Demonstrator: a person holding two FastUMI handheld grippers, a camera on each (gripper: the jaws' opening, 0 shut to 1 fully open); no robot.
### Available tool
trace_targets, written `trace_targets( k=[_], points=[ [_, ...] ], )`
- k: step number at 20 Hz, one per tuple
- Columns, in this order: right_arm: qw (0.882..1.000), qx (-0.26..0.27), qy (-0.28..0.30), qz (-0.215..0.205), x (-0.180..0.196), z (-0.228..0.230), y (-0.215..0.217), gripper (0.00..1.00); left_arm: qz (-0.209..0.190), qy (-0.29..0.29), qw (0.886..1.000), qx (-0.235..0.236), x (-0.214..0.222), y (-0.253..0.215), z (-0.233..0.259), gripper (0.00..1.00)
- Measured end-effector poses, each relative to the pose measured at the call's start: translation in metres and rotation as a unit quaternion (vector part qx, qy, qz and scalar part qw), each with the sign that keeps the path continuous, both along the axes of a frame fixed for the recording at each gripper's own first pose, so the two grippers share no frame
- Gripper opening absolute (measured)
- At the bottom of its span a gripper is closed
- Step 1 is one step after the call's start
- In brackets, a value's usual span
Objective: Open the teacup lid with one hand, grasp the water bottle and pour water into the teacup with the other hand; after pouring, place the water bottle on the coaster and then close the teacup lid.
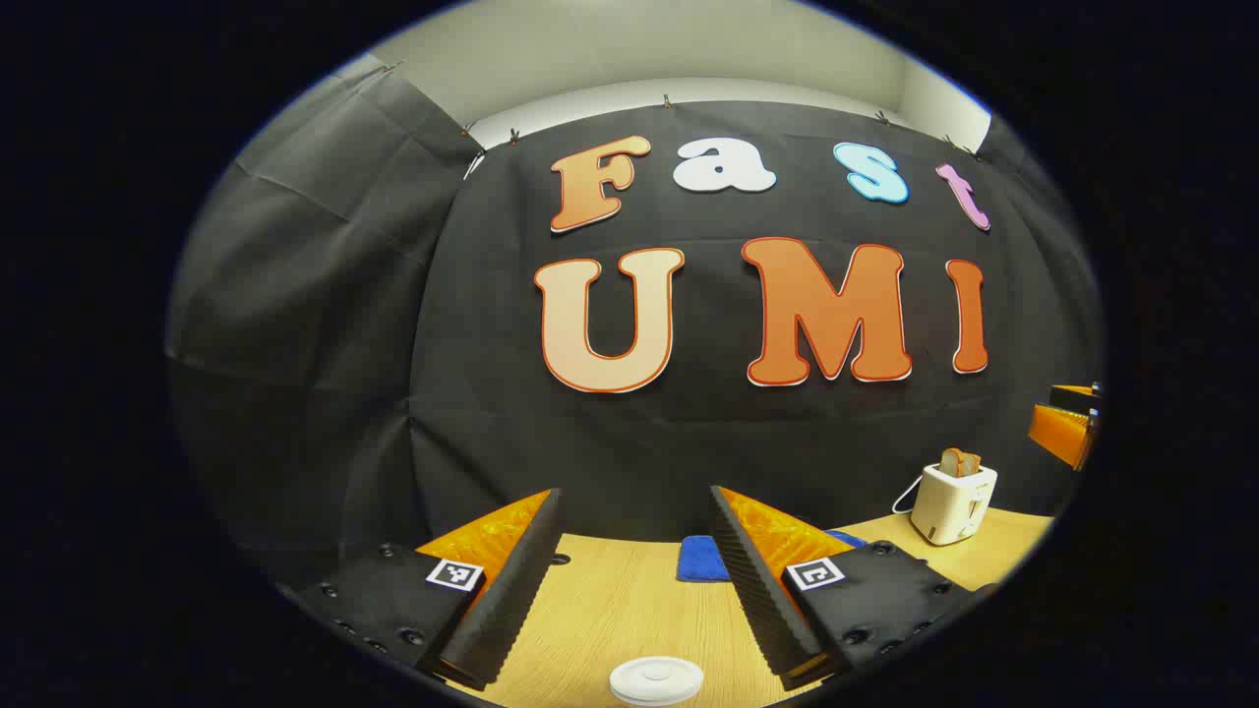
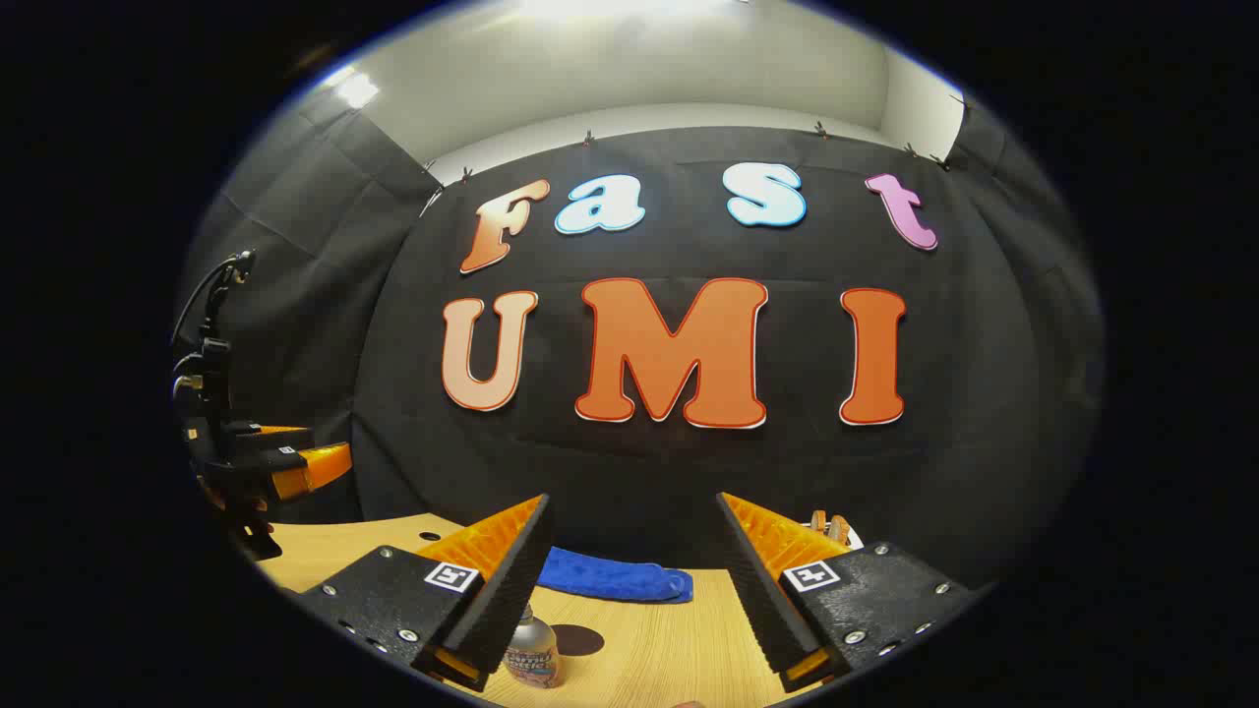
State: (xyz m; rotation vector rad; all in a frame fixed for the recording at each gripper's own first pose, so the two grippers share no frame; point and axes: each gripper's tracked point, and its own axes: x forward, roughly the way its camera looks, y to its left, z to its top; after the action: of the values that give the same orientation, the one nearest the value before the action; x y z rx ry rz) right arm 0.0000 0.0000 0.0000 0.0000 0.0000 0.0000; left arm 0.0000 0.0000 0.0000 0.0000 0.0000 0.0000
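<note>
Teacup lid (image 1: 656,680) sits white and round on the desk (image 1: 610,610), near and below between my left fingers (image 1: 511,580), which are spread with nothing between them. My right fingers (image 2: 507,590) are spread too, holding nothing; the water bottle (image 2: 532,654) stands just below them, beside a dark round coaster (image 2: 576,640). A blue cloth (image 2: 615,578) lies farther back, a toaster (image 1: 952,503) far right.

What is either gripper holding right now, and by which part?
Nothing is held. The left gripper is open above the teacup lid, and the right gripper is open, with the water bottle standing on the table below its fingers.
</note>
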Motion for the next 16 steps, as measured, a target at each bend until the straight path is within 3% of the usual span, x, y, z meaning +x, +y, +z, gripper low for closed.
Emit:
trace_targets(
  k=[3,4,16],
  points=[
    [1.0,-0.001,0.005,-0.002,-0.001,-0.003,-0.001,0.96,-0.001,0.003,1.0,0.002,-0.001,-0.001,-0.002,1.0],
    [1.0,-0.003,0.008,-0.002,-0.001,-0.005,-0.002,0.96,-0.001,0.004,1.0,0.003,-0.001,0.0,-0.002,0.93],
    [1.0,-0.001,0.012,0.009,0.001,-0.01,0.008,0.98,0.002,0.005,1.0,0.011,-0.001,0.004,-0.003,0.96]
  ],
)
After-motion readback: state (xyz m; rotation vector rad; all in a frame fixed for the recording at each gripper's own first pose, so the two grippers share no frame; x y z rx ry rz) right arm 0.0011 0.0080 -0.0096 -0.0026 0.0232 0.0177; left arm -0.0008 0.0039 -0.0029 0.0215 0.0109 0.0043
